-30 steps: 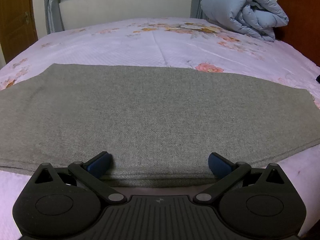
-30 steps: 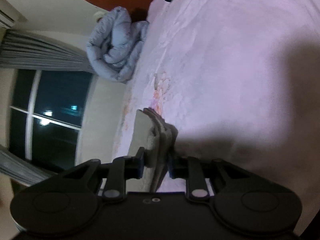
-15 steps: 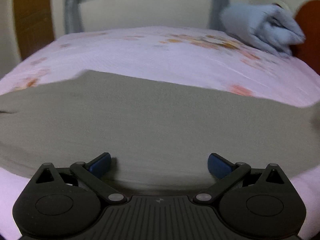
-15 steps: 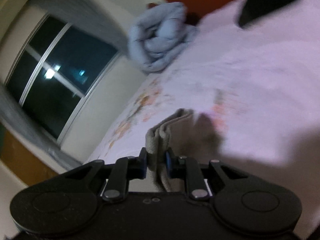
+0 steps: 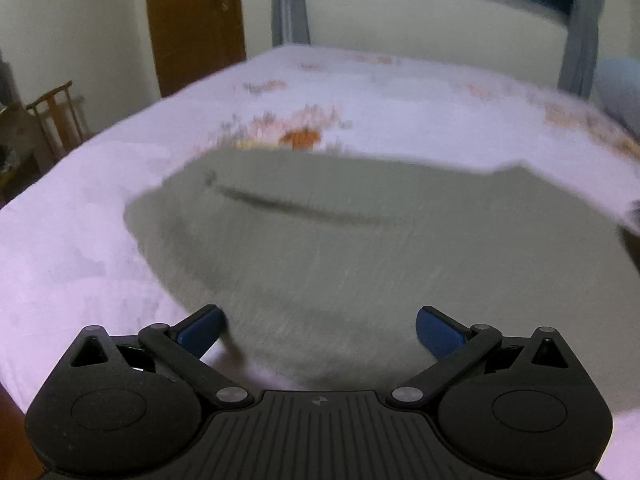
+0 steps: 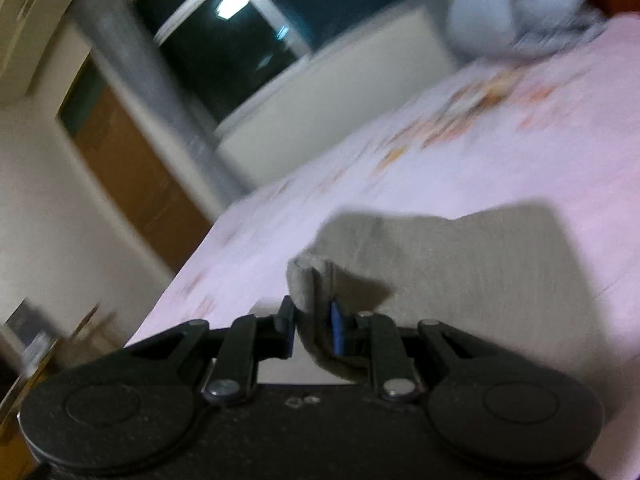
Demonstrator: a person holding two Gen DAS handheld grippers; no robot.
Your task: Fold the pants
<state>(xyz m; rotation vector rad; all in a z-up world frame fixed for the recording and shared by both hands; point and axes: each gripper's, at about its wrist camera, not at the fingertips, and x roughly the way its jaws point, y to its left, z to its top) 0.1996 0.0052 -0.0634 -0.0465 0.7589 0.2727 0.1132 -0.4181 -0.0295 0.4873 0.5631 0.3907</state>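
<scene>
Right gripper (image 6: 314, 330) pinches pants (image 6: 460, 280) edge (thick, soft, probably droopy); left gripper (image 5: 320, 326) wide apart, empty, pants ahead.

Dim indoor light, heavy motion blur (both views), fisheye bending at the edges.

The right gripper (image 6: 314, 330) now carries its pinched thick edge of the grey woollen pants (image 5: 360, 248) low across the pink floral bedsheet (image 5: 80, 208), its view swinging from headboard to window. The left gripper (image 5: 318, 326) turns toward the brown wooden door (image 5: 196, 20).
</scene>
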